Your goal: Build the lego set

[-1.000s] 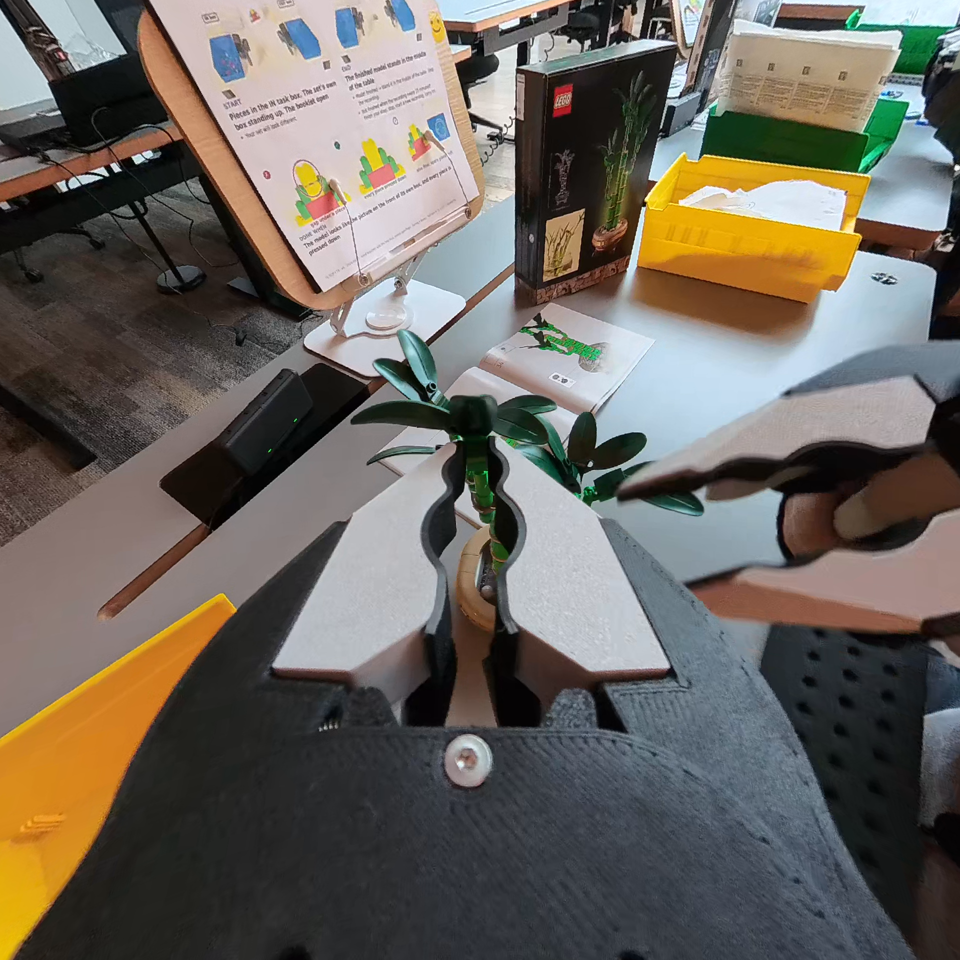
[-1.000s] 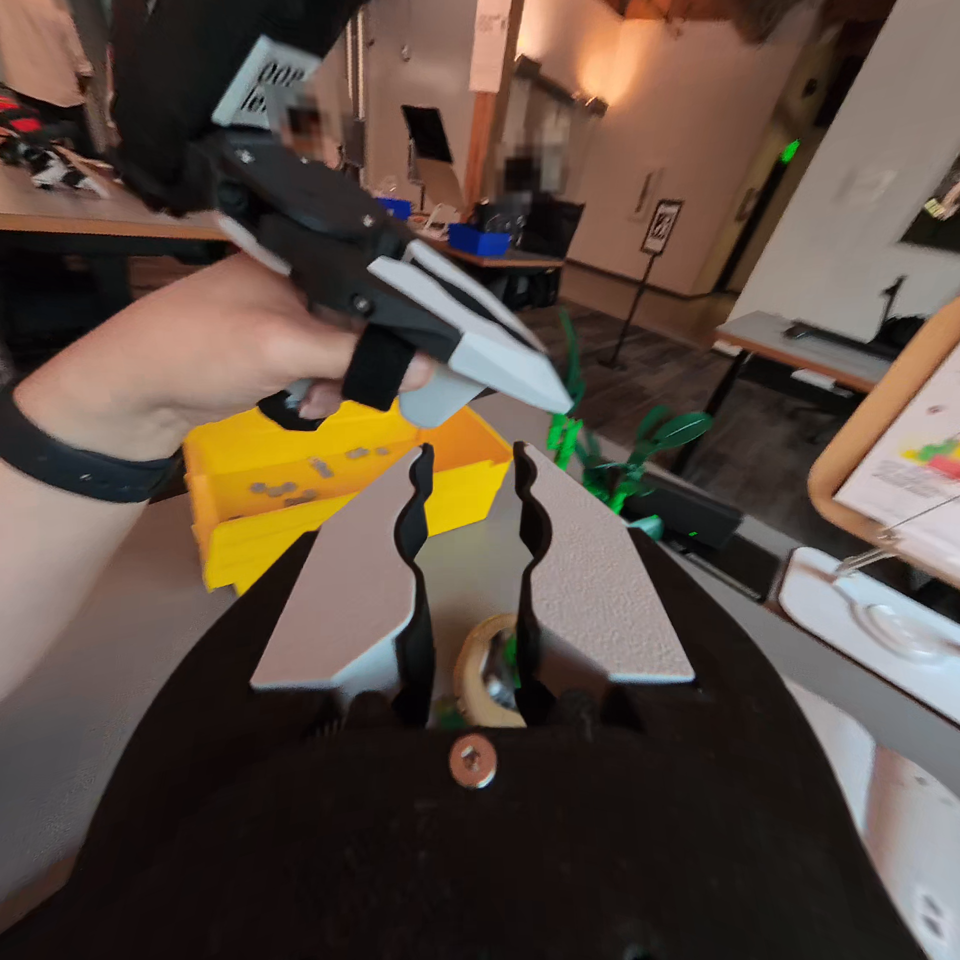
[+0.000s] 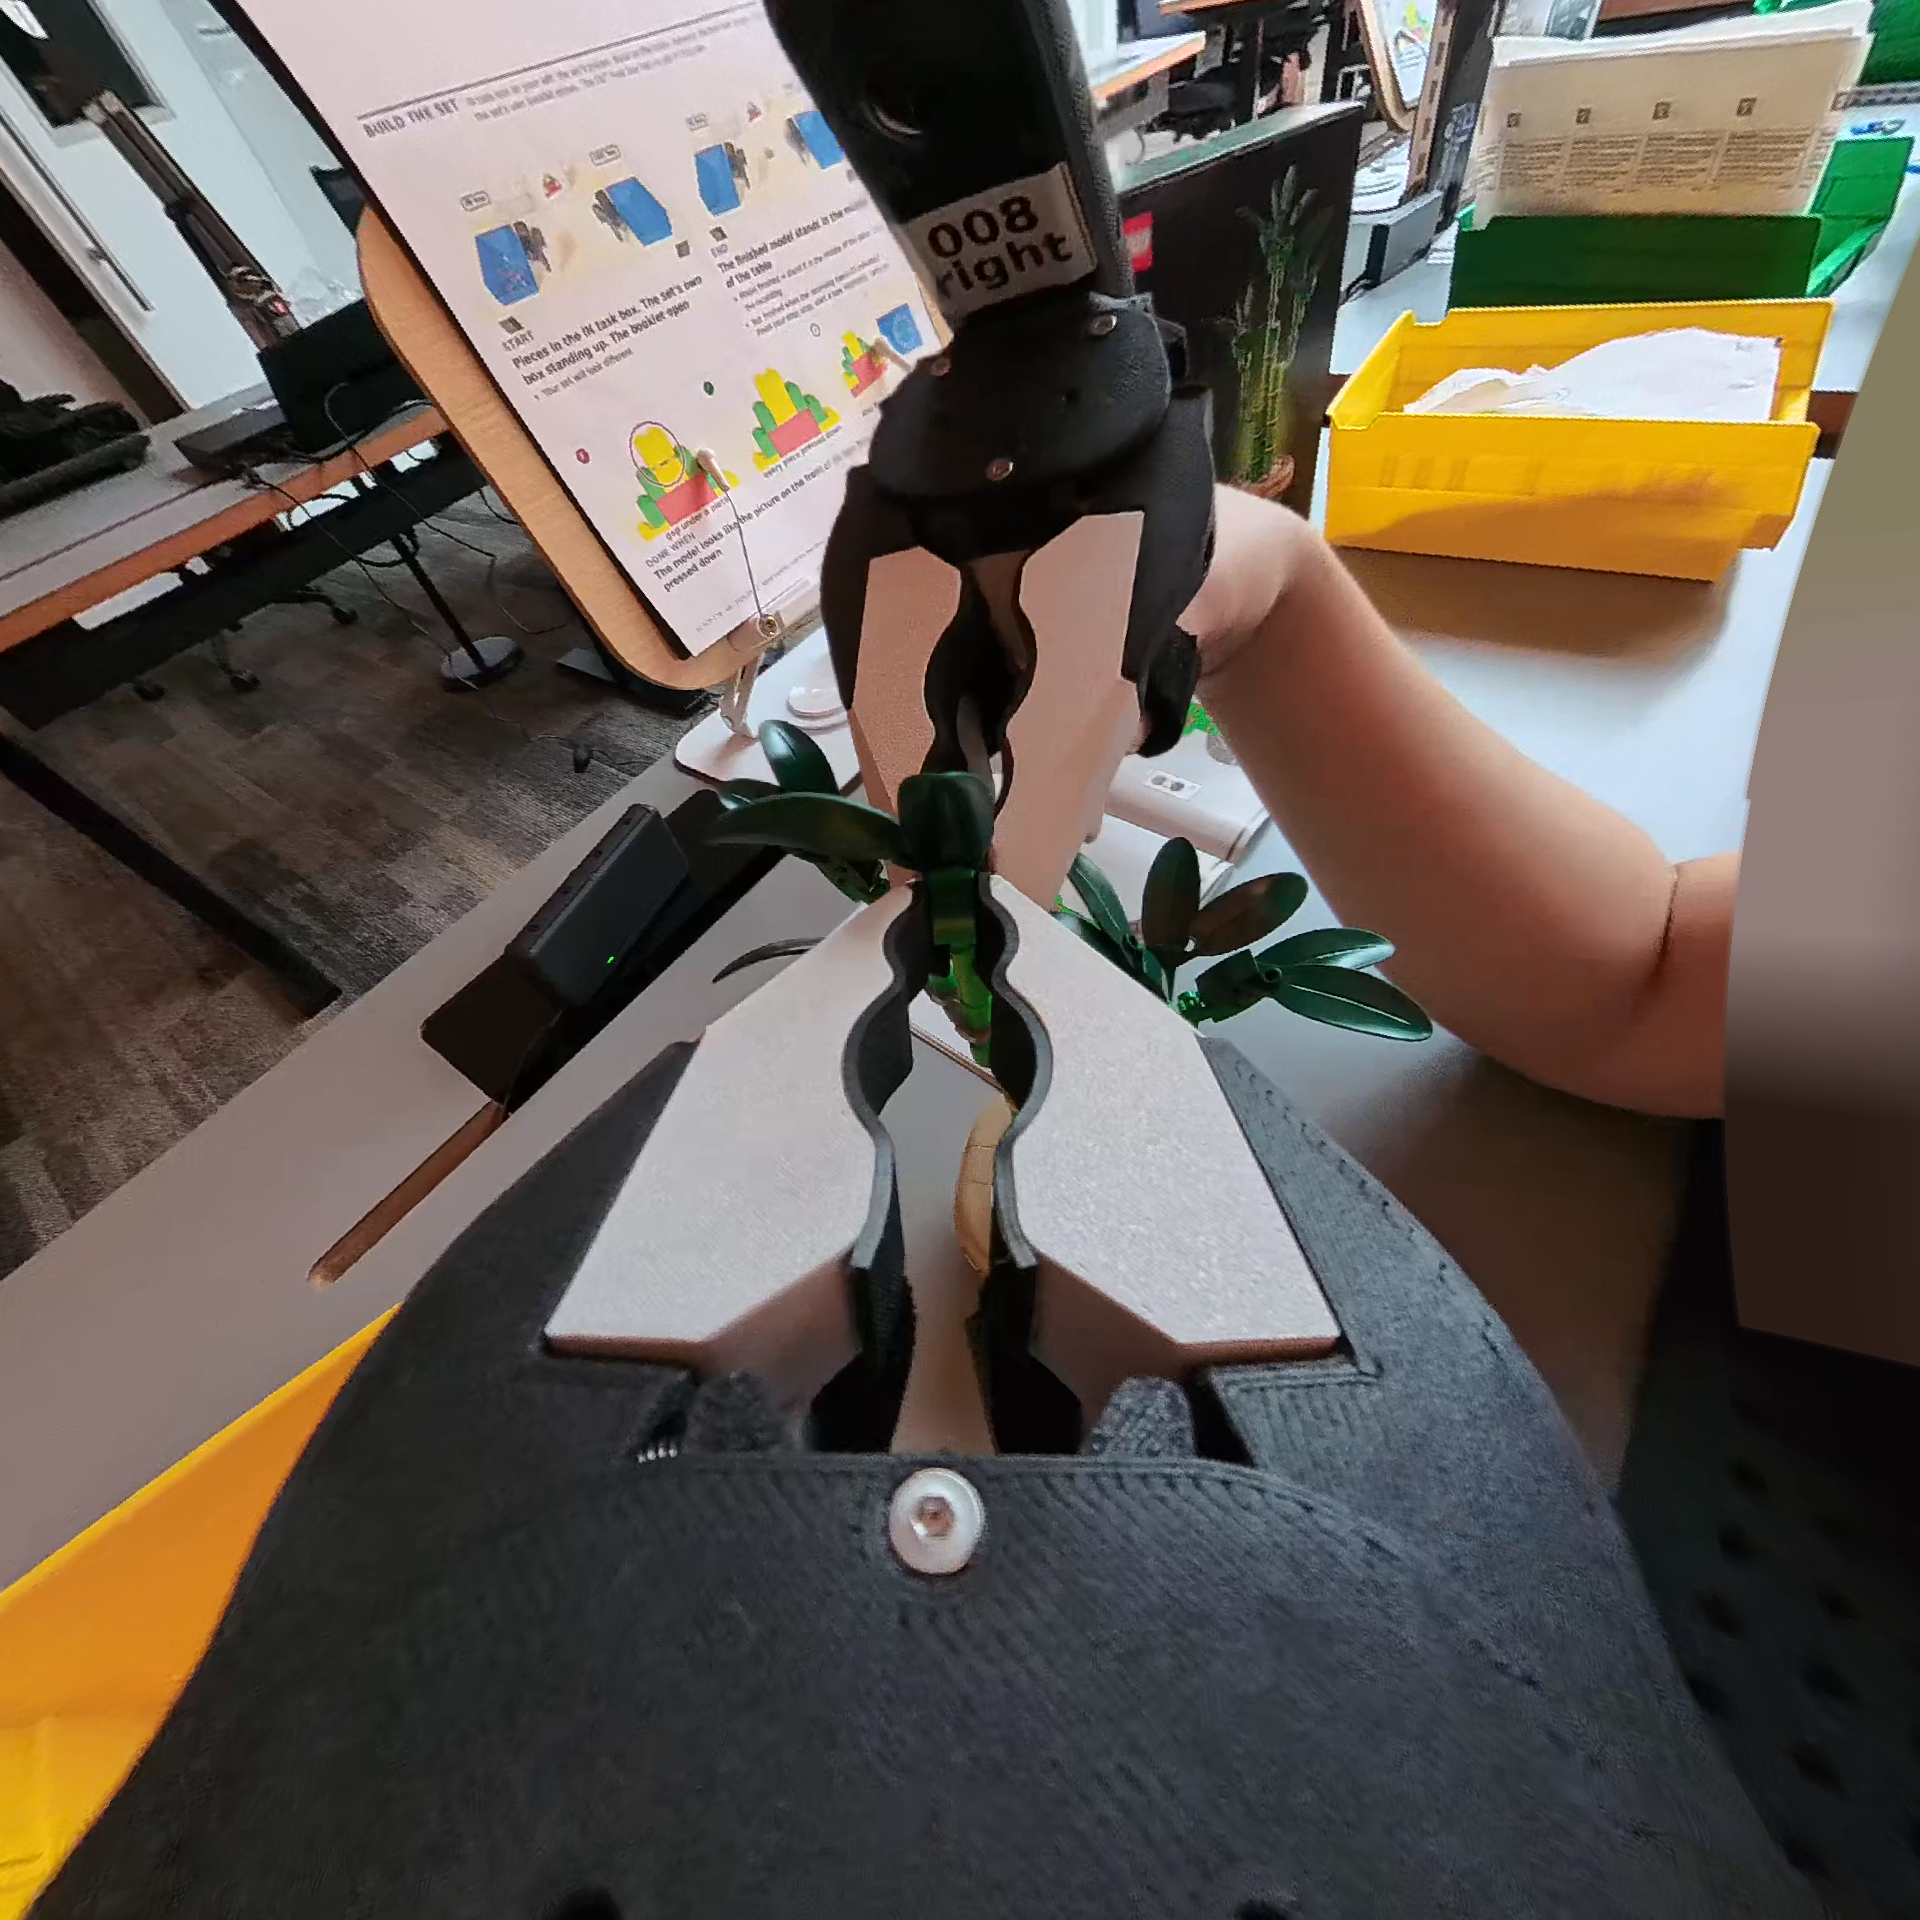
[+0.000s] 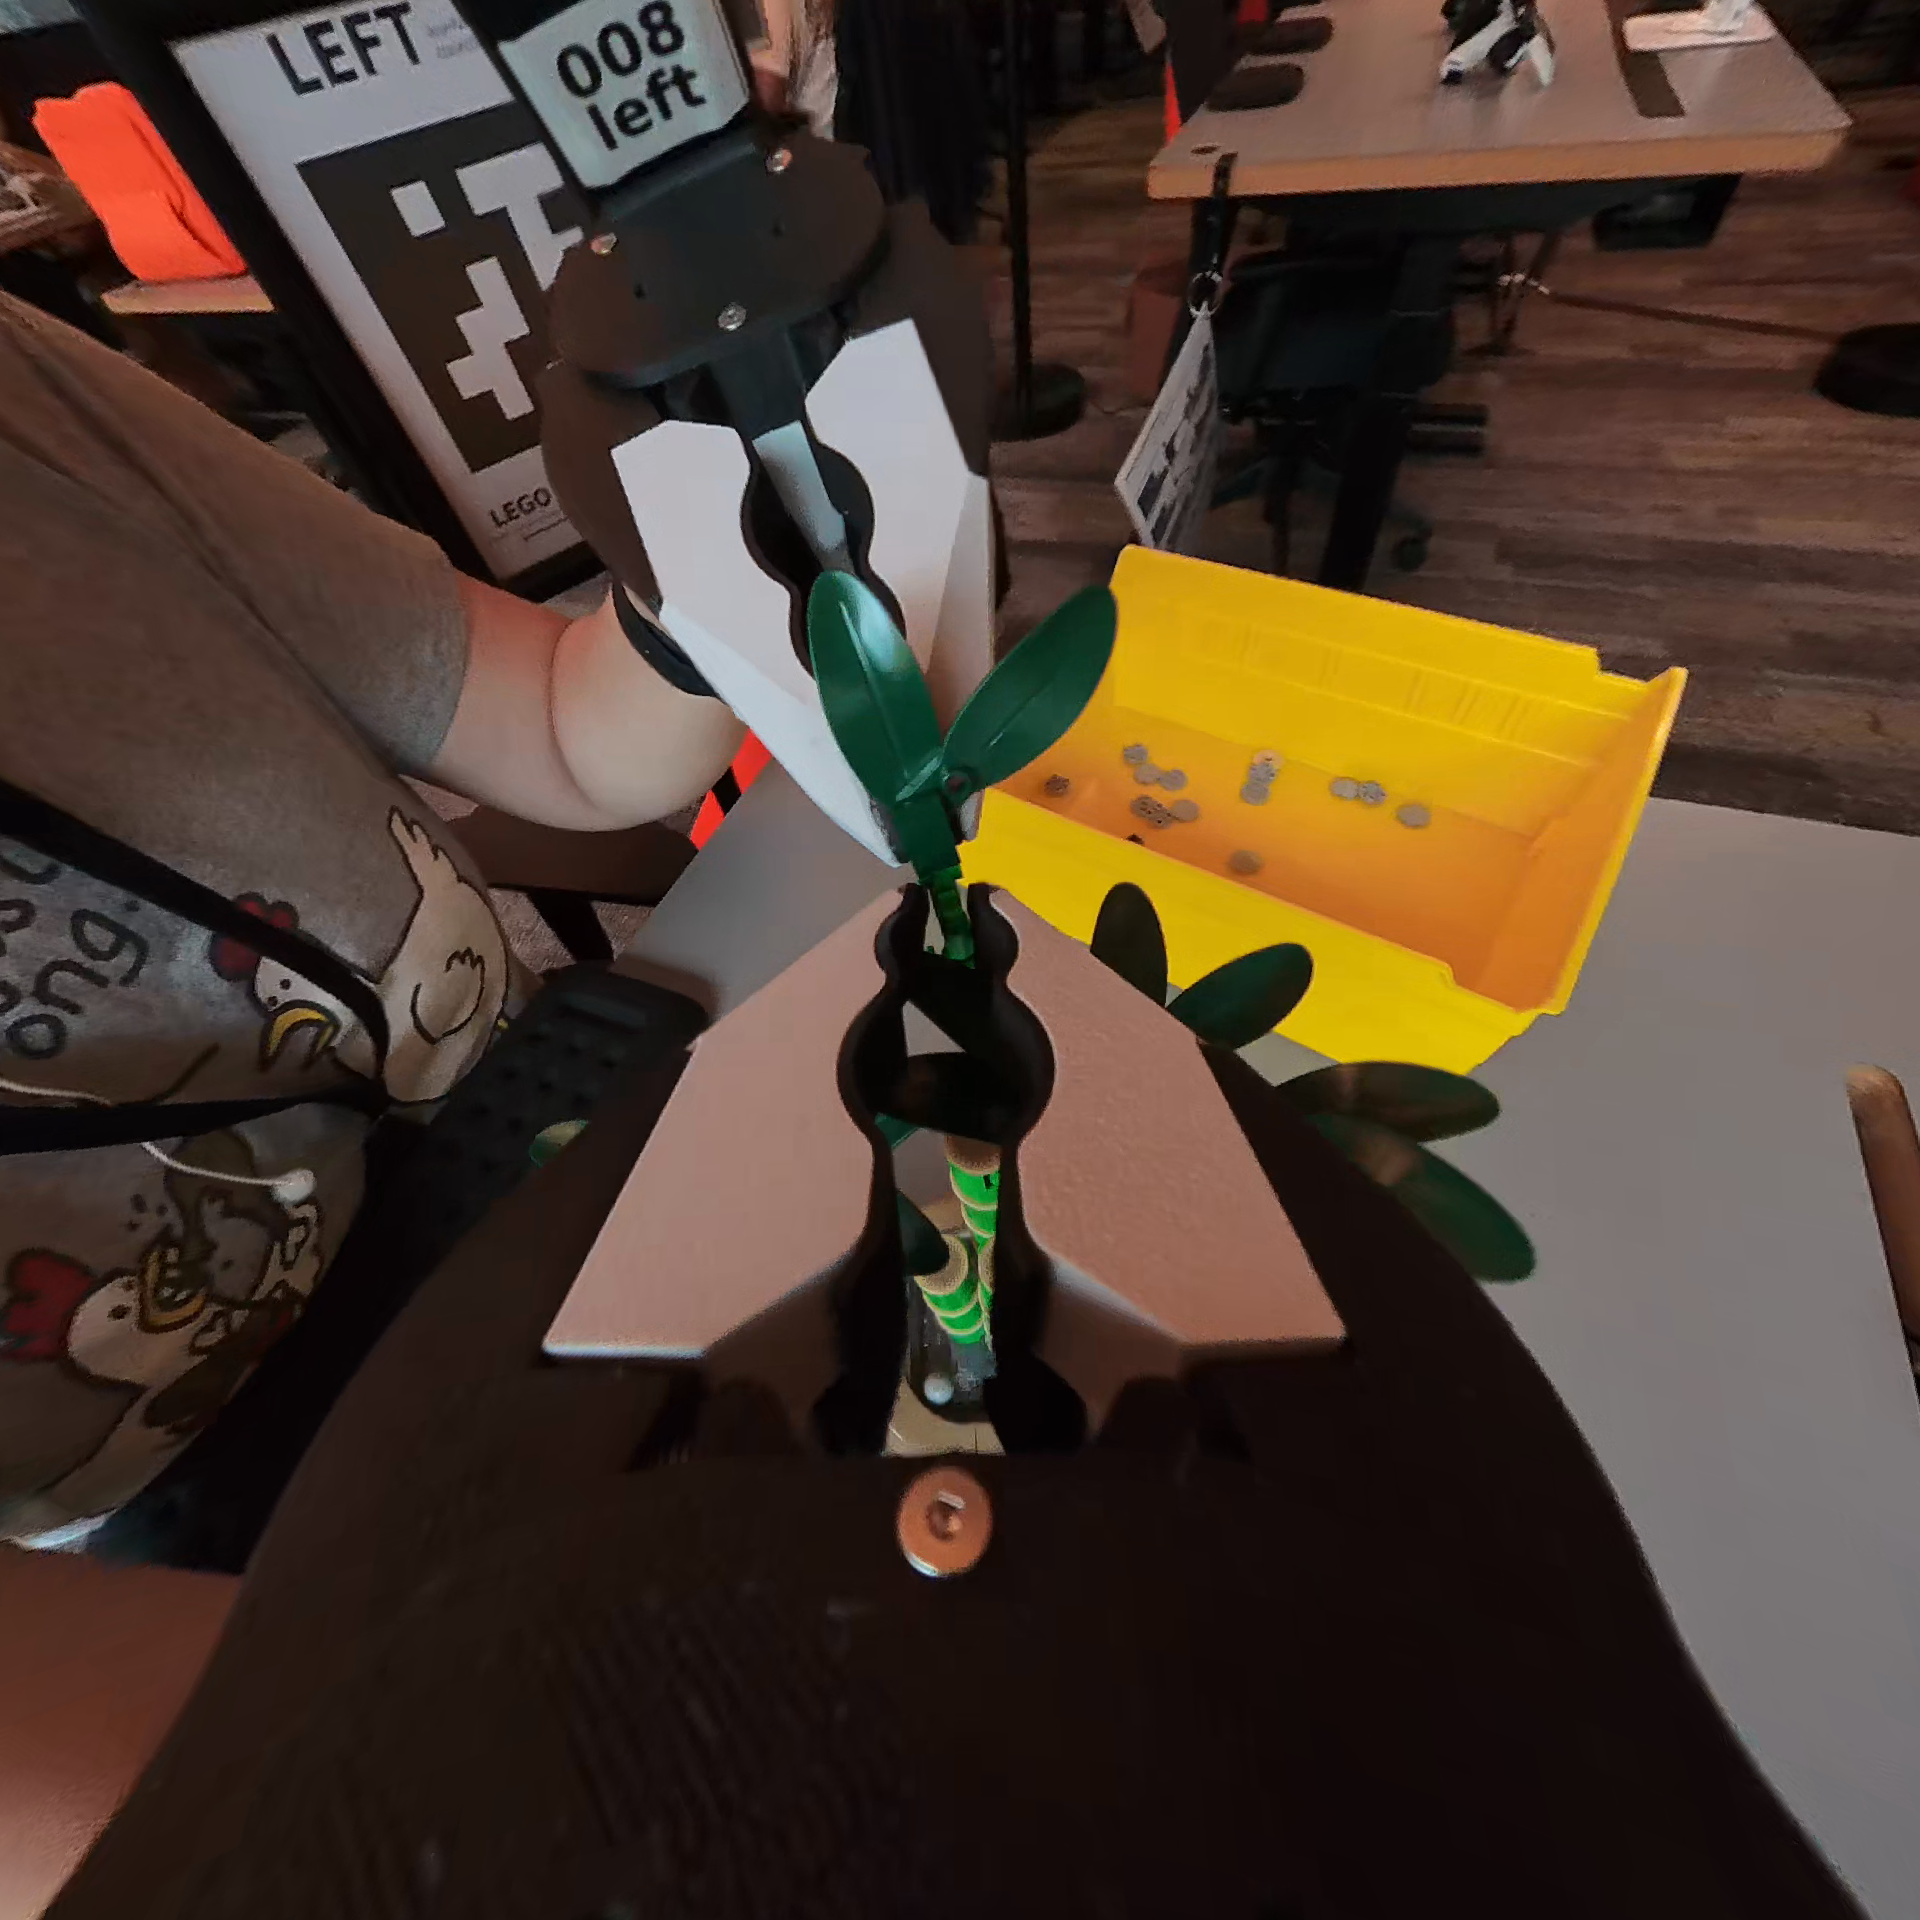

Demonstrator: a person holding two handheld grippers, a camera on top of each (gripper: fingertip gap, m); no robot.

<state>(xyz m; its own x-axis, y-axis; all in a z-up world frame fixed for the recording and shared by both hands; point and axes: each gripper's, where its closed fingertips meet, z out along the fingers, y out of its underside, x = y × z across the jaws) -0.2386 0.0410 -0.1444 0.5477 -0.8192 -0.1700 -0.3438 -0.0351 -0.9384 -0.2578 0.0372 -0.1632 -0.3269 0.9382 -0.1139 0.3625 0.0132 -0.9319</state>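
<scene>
Two hand-held grippers meet over one bamboo plant model (image 3: 961, 935), which stands on the grey tabletop (image 3: 1507, 727). The model has glossy dark green oval leaves (image 4: 868, 686), ribbed bright green stalks (image 4: 971, 1195) with tan rings, and a rounded tan pot (image 3: 982, 1174). The left hand-held gripper (image 3: 951, 914), with flat pale textured fingers (image 3: 758, 1164) edged by wavy black pads, is narrowed around a stalk just under the leaf cluster. The right hand-held gripper (image 3: 982, 821) points down from above the model, nearly closed, its tips at the top leaves; whether it grips them I cannot tell. Two yellow plastic bins flank the model: one (image 4: 1455, 831) beyond it in the right wrist view holds small grey round pieces (image 4: 1262, 779), the other (image 3: 1558, 468) holds white paper. One instruction board (image 3: 623, 312) stands behind the model.
</scene>
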